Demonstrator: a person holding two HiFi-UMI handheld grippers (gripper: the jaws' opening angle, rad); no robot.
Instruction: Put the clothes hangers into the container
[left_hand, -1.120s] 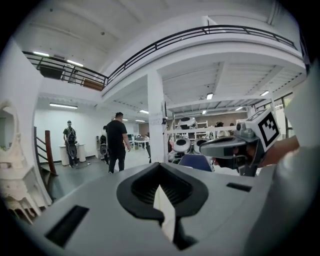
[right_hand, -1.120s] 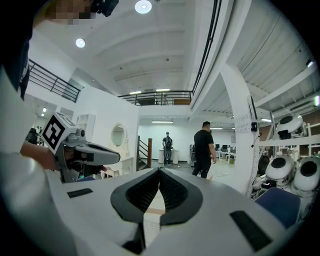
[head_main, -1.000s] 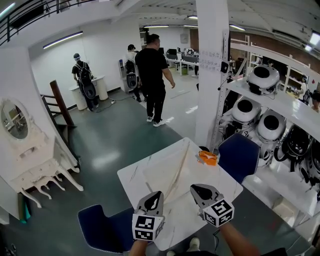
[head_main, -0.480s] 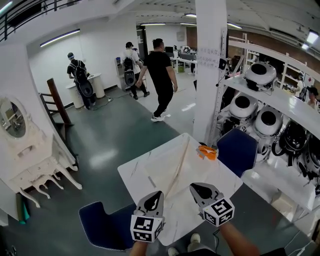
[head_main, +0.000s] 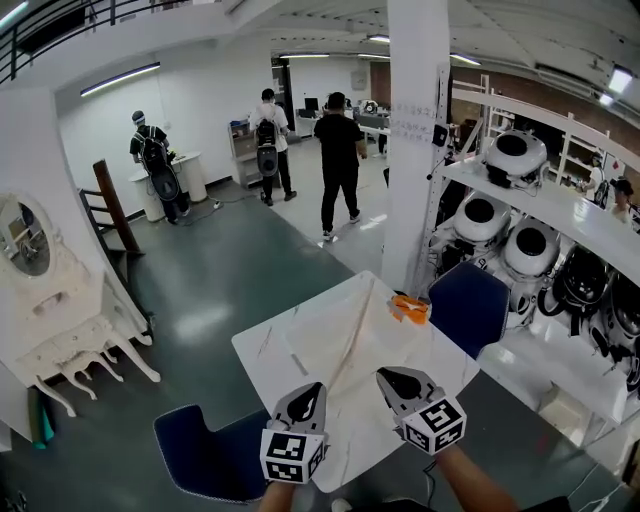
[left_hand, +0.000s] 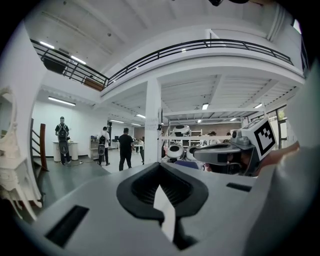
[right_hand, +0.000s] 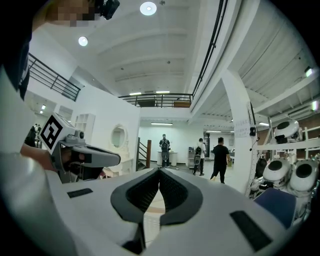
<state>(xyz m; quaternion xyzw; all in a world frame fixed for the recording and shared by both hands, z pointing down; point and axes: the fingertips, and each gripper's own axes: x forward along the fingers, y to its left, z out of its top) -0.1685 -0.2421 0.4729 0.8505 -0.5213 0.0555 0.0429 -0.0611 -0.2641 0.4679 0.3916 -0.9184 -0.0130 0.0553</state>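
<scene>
A small orange object (head_main: 410, 308) lies at the far right corner of the white marble table (head_main: 340, 340); it is too small to tell whether it is hangers or a container. Both grippers hover over the table's near edge, well short of that object. My left gripper (head_main: 312, 392) has its jaws together with nothing between them, as the left gripper view (left_hand: 160, 166) also shows. My right gripper (head_main: 388, 378) is likewise shut and empty, its jaws meeting in the right gripper view (right_hand: 160, 171). Each gripper appears in the other's view: right gripper (left_hand: 227, 154), left gripper (right_hand: 82, 157).
A blue chair (head_main: 470, 305) stands at the table's right and another blue chair (head_main: 205, 455) at its near left. A white pillar (head_main: 410, 140) rises behind the table. White shelving (head_main: 560, 215) with round white shells runs along the right. Three people (head_main: 340, 160) stand far back.
The person in black has walked farther away toward the back. The view has shifted slightly. Both grippers stay shut in almost the same place.
</scene>
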